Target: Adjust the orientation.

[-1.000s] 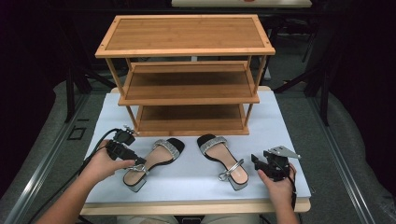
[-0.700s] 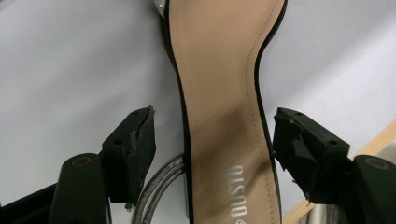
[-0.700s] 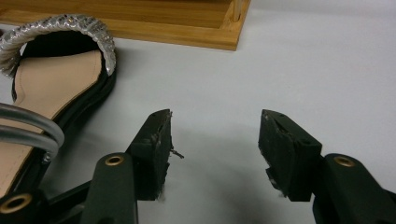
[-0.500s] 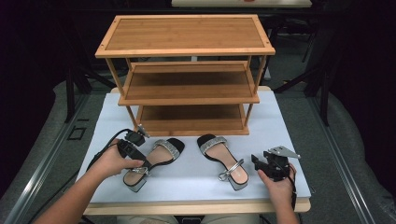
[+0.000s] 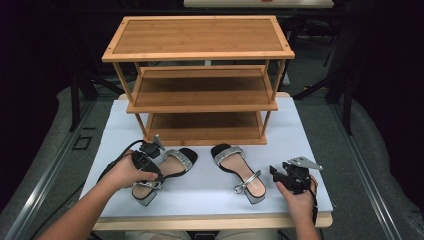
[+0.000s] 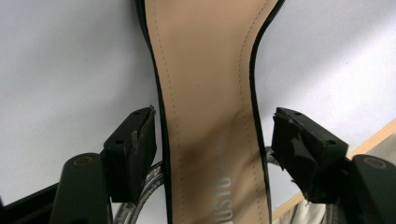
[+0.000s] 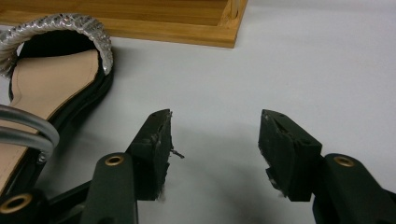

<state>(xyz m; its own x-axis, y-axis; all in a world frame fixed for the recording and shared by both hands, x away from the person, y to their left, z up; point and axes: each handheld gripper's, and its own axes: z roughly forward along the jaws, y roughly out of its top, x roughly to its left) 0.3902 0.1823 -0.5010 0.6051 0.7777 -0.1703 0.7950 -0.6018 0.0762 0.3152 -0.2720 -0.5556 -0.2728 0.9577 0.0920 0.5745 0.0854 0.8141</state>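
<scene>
Two black sandals with silver straps lie on the white table top in front of a bamboo rack. My left gripper (image 5: 149, 170) is over the left sandal (image 5: 176, 159). In the left gripper view its jaws stand open on either side of the narrow waist of that sandal's tan insole (image 6: 205, 93), with gaps on both sides. The right sandal (image 5: 241, 169) lies toe towards the rack, its ankle loop (image 7: 23, 128) at the near end. My right gripper (image 5: 278, 175) rests just right of that sandal's heel. It is open over the bare table top (image 7: 215, 135), with nothing between the jaws.
A three-tier bamboo shoe rack (image 5: 200, 90) stands at the back of the table, its shelves bare. Its bottom frame (image 7: 187, 32) lies close ahead of the right sandal. The white table top (image 5: 305, 145) has free room to the right; its front edge is near my hands.
My left hand has moved right and slightly down, bringing the left gripper from beside the left sandal to astride its middle. The right gripper and both sandals have stayed put.
</scene>
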